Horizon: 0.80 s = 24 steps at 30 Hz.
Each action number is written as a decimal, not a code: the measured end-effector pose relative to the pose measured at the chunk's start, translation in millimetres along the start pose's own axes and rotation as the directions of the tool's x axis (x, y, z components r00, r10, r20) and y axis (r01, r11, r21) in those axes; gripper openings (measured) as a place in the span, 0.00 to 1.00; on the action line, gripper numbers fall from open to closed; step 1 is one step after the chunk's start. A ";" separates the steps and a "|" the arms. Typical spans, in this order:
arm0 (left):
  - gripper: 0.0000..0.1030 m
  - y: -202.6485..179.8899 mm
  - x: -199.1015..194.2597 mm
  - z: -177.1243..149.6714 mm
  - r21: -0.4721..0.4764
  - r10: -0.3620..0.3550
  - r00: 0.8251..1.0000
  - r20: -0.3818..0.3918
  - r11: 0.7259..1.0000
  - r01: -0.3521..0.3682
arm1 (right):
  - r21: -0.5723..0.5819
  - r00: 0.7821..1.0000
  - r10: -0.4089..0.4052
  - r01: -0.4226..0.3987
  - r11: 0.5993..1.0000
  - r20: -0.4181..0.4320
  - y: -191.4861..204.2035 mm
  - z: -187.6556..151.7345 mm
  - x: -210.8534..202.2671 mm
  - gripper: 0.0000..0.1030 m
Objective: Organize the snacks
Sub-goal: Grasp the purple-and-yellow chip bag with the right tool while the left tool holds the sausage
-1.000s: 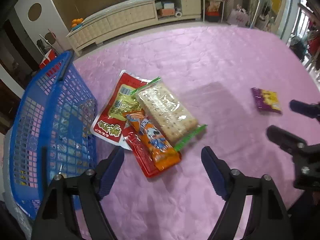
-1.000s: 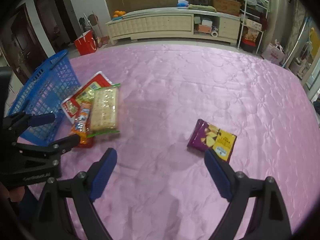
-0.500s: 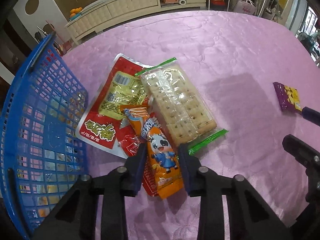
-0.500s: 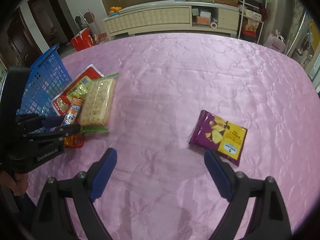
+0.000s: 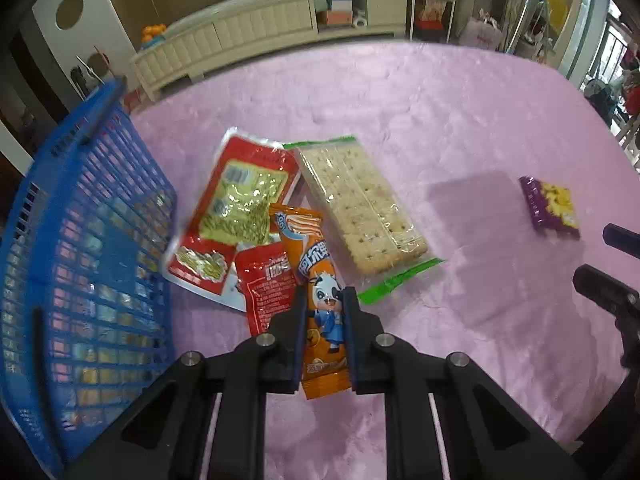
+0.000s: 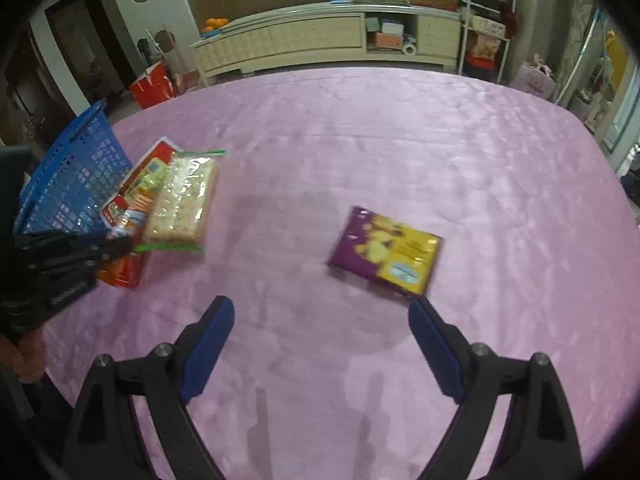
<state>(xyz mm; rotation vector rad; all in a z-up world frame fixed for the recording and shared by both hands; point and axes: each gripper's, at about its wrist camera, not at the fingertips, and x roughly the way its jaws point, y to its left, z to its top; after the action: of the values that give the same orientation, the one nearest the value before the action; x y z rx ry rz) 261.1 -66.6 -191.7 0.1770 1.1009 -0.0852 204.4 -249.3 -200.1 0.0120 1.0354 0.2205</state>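
Note:
My left gripper (image 5: 323,300) is shut on an orange snack packet with a cartoon cow (image 5: 316,272), gripping its lower half. Under and beside it lie a small red packet (image 5: 260,284), a large red packet (image 5: 236,208) and a clear cracker pack with green ends (image 5: 360,204). A blue basket (image 5: 80,240) stands just left of them. My right gripper (image 6: 320,320) is open and empty above the cloth, with a purple and yellow snack packet (image 6: 386,250) just ahead of its right finger. The same purple packet shows in the left wrist view (image 5: 552,206).
A pink quilted cloth (image 6: 400,140) covers the table. The right gripper's fingers (image 5: 600,288) show at the right edge of the left wrist view. A cream sideboard (image 6: 320,40) and shelves stand beyond the table's far edge.
My left gripper came down over the orange cow packet and shut on it. My right gripper moved nearer to the purple packet and stayed open.

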 end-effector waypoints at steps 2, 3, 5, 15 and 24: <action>0.14 -3.5 -14.7 -0.4 0.002 -0.007 0.999 0.040 1.000 0.007 | 0.009 1.000 -0.013 0.013 1.000 0.004 -8.6 -1.2 -4.9 0.89; 0.14 -4.9 -19.5 0.0 0.003 -0.015 0.999 0.052 1.000 0.015 | 0.020 1.000 -0.016 0.016 1.000 0.005 -12.7 -1.5 -6.3 0.89; 0.14 -6.9 -32.3 2.9 0.002 -0.038 0.995 0.089 0.999 0.038 | 0.042 1.000 -0.016 0.016 0.999 -0.004 -19.1 -0.3 -5.9 0.89; 0.14 -30.0 -38.4 17.7 0.048 -0.101 0.986 0.136 0.994 0.095 | 0.235 0.995 0.032 -0.010 0.972 -0.089 -42.3 18.3 26.5 0.89; 0.14 -40.9 -12.3 20.9 0.070 -0.127 0.985 0.114 0.990 0.119 | 0.263 0.989 -0.028 0.066 0.962 -0.147 -34.9 42.1 56.9 0.89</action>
<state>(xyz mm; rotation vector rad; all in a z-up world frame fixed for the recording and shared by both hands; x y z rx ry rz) 267.6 -110.9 -175.6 0.1583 0.9905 -0.2387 274.4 -268.8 -231.0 0.2193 1.2008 0.0364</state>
